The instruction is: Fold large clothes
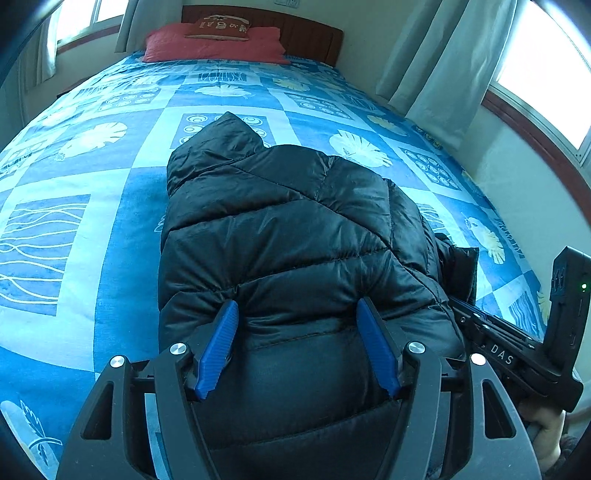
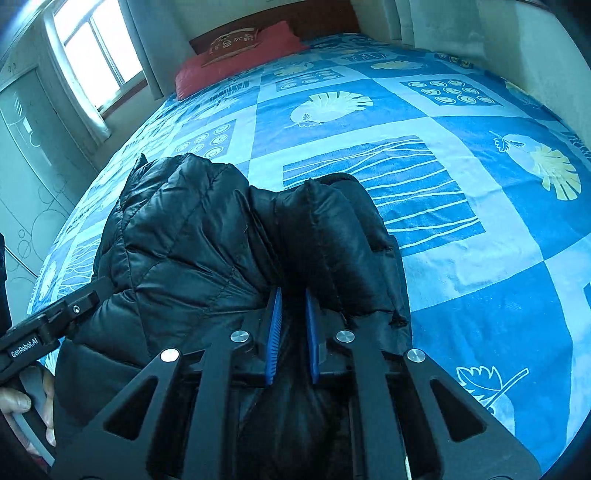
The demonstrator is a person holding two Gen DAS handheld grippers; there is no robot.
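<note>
A black puffer jacket (image 1: 288, 221) lies on the blue patterned bed, hood pointing toward the headboard, sides folded in. My left gripper (image 1: 297, 314) is open, its blue fingers (image 1: 221, 339) spread wide over the jacket's near hem. My right gripper (image 2: 293, 314) is shut on a fold of the jacket (image 2: 207, 236) at its right near edge, blue pads pinching black fabric. The right gripper's body also shows in the left wrist view (image 1: 517, 350), against the jacket's right side. The left gripper's body shows at the left of the right wrist view (image 2: 40, 336).
The bed cover (image 1: 74, 221) is blue and white with leaf prints. A red pillow (image 1: 214, 44) and a small cushion (image 1: 219, 26) lie at the wooden headboard. Curtains (image 1: 439, 62) and a wall run along the right side; a window (image 2: 92, 44) stands at the left.
</note>
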